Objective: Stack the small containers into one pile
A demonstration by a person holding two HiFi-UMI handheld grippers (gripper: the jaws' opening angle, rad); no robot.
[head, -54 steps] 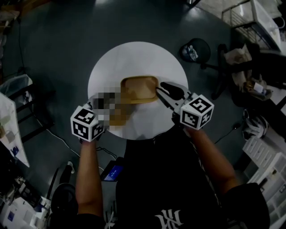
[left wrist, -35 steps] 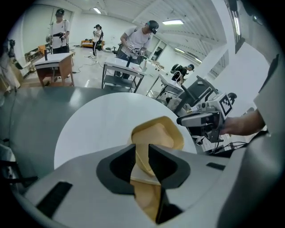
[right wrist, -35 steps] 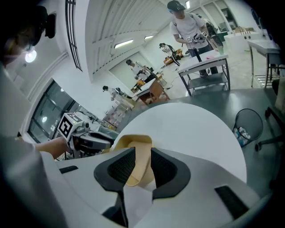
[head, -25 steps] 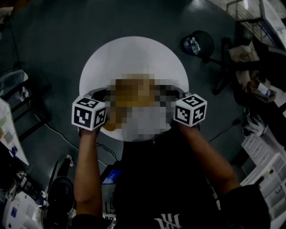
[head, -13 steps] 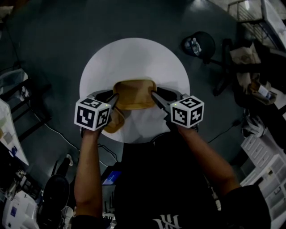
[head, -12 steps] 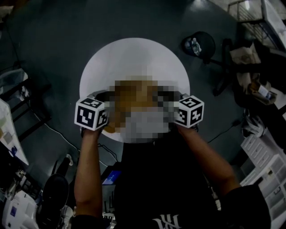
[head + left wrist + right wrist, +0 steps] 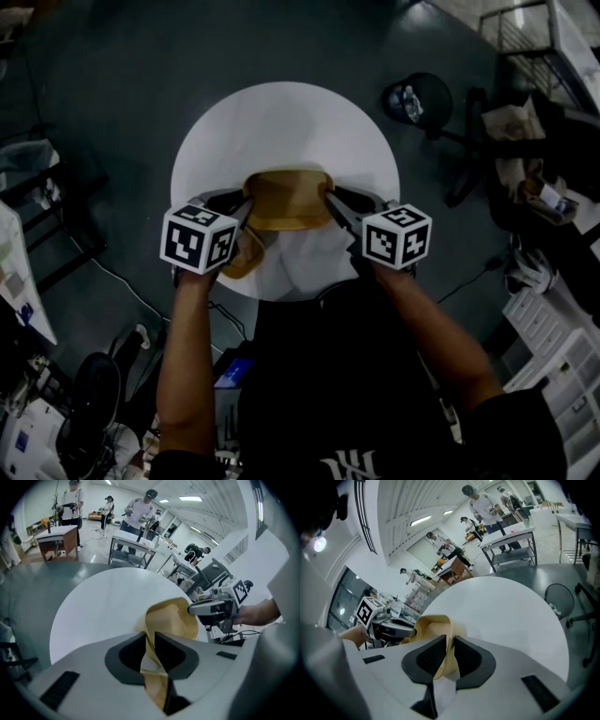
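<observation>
A tan shallow container (image 7: 286,199) is in the middle of the round white table (image 7: 281,122); whether it rests on it or is held just above it I cannot tell. My left gripper (image 7: 246,204) is shut on its left rim and my right gripper (image 7: 328,197) is shut on its right rim. In the left gripper view the thin tan wall (image 7: 171,618) runs between the closed jaws of the left gripper (image 7: 150,644), with the right gripper (image 7: 213,611) opposite. The right gripper view shows the same container (image 7: 433,625) pinched by the right gripper (image 7: 450,651). A second tan container (image 7: 239,258) lies partly under the left gripper.
The table's near edge runs just behind both marker cubes. A black chair base (image 7: 412,101) stands on the floor at the upper right, and white racks (image 7: 553,347) at the right. People stand at work tables (image 7: 133,543) in the background.
Since 2.2 s ago my left gripper has come up from the lower container and shut on the middle container's left rim. Over the last half second almost nothing has moved.
</observation>
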